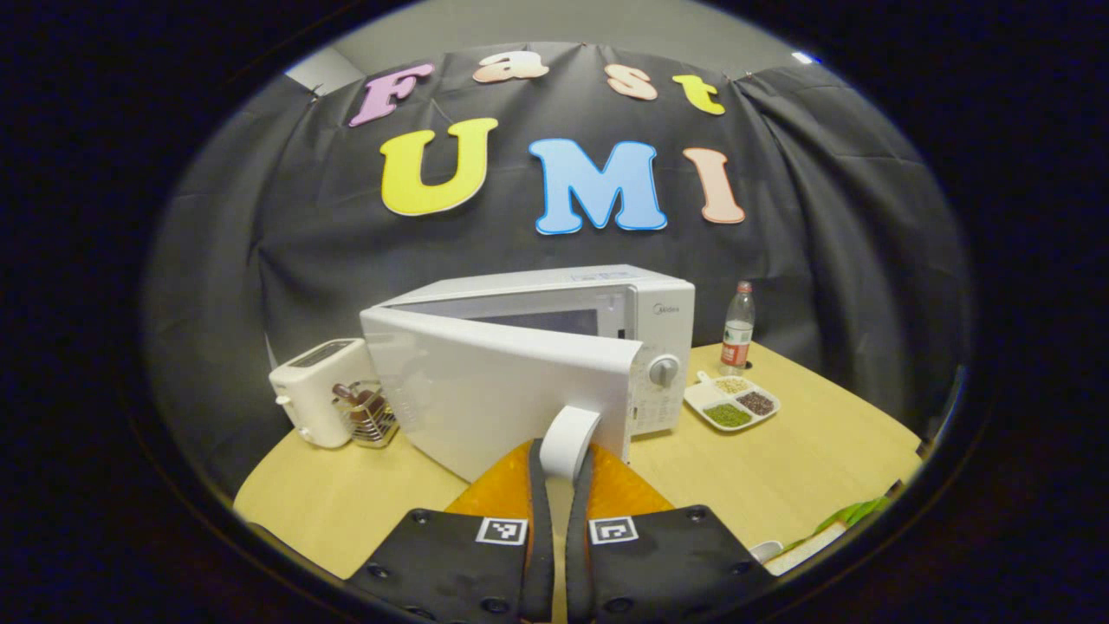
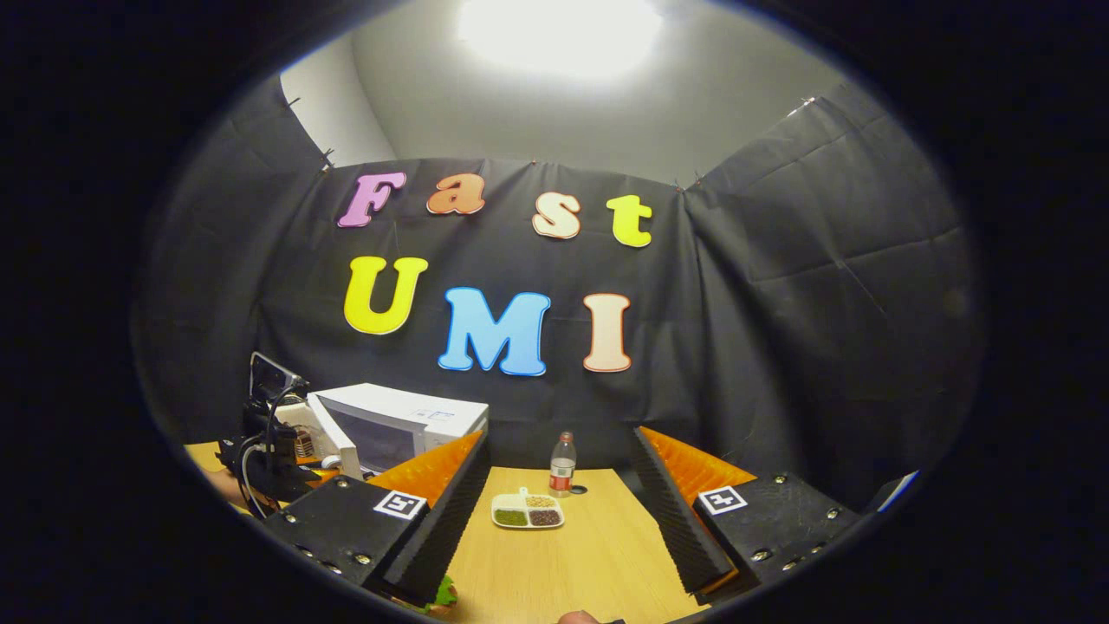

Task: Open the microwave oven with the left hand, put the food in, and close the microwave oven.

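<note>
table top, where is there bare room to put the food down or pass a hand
The table is bare in front of the sectioned dish and to the right of the microwave door; there is also a strip at the near left, in front of the toaster. It is crowded between the toaster, the wire basket and the door, where the left tongs clamp the handle.

Left gripper view close behind microwave (image 1: 554, 347) door; right gripper view farther back; shared table (image 2: 563, 555)

Microwave door (image 1: 502, 390) ajar, narrow gap to cavity; toaster (image 1: 316, 390) left, bottle (image 1: 737, 328) & tray (image 1: 732, 402) right.
</note>
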